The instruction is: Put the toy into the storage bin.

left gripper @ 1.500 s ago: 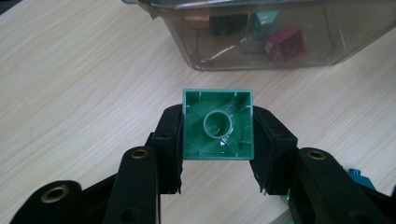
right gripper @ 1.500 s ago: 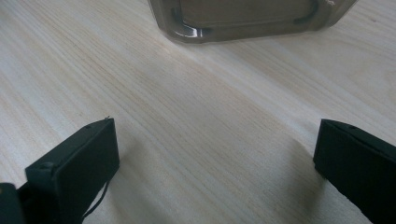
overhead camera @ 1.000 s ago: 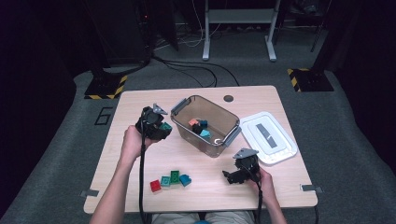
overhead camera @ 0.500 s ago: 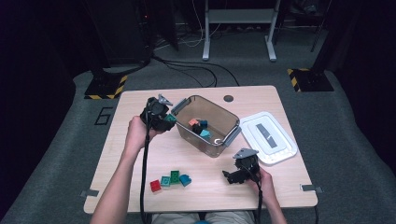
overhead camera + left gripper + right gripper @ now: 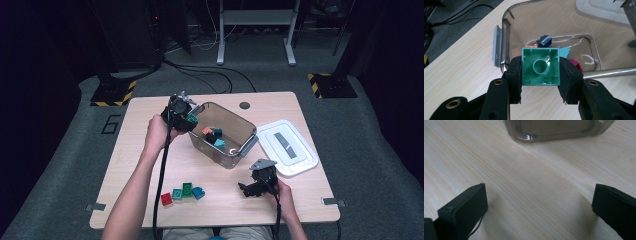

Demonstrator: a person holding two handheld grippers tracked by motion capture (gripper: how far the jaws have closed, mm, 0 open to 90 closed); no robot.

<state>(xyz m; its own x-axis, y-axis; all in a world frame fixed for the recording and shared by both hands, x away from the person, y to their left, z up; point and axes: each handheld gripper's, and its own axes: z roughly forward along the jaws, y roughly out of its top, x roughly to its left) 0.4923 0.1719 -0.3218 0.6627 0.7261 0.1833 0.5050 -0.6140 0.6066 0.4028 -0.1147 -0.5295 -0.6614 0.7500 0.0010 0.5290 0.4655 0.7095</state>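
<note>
My left gripper (image 5: 540,72) (image 5: 187,119) is shut on a green brick (image 5: 540,67), hollow underside facing the camera, held at the near-left rim of the clear plastic bin (image 5: 227,150) (image 5: 506,37). Inside the bin lie a dark blue brick (image 5: 544,40), an orange one (image 5: 207,131), a teal one (image 5: 220,143) and a magenta one (image 5: 575,64). My right gripper (image 5: 539,202) (image 5: 250,188) rests low over bare wood near the table's front right, open, nothing between its jaws; the bin's wall (image 5: 554,131) stands ahead of it.
Red (image 5: 166,198), two green (image 5: 183,190) and blue (image 5: 198,192) bricks sit in a row near the table's front edge. The bin's white lid (image 5: 287,146) lies to the right of the bin. A round cable hole (image 5: 244,105) is at the back.
My left gripper has moved right and up with the green brick, from beside the bin to over its left rim. The right gripper has stayed in place.
</note>
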